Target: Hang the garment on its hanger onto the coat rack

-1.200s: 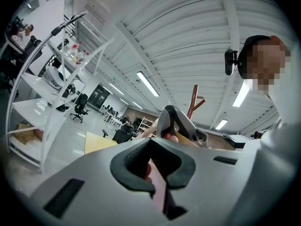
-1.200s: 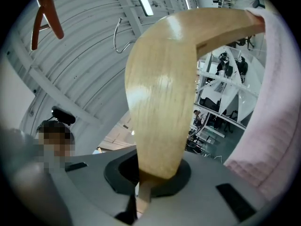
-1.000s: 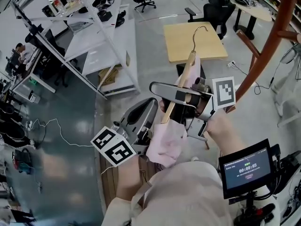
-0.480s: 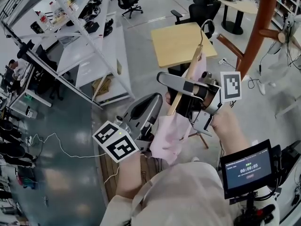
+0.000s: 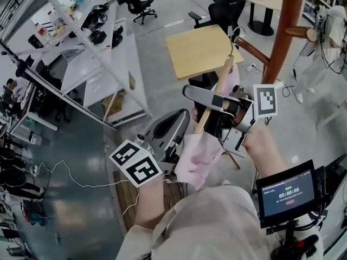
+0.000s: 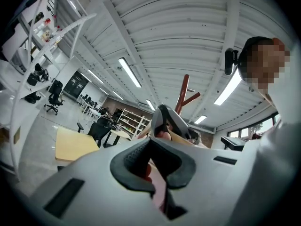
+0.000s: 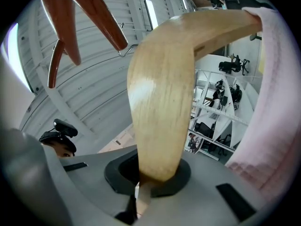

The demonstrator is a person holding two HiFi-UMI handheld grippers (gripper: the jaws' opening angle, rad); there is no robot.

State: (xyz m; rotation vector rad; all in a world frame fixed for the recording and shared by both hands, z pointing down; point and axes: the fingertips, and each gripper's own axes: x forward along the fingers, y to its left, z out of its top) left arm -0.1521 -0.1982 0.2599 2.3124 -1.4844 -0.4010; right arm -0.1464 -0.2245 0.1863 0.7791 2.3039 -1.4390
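My right gripper is shut on one arm of a wooden hanger, which tilts up to the right. Its metal hook lies close to a lower peg of the reddish-brown coat rack. A pink garment hangs from the hanger. My left gripper is shut on the garment's lower left part. The right gripper view has the hanger rising from my right gripper, the garment at the right and the rack's pegs above. The left gripper view shows my left gripper pinching pink cloth, with the rack ahead.
A light wooden table stands just behind the hanger, with black office chairs beyond. White shelving runs along the left. A small timer screen is mounted at the lower right.
Both grippers, with hanger and garment, have come nearer the coat rack. The hook now lies by the lower peg, and the rack's pole looms larger at the upper right.
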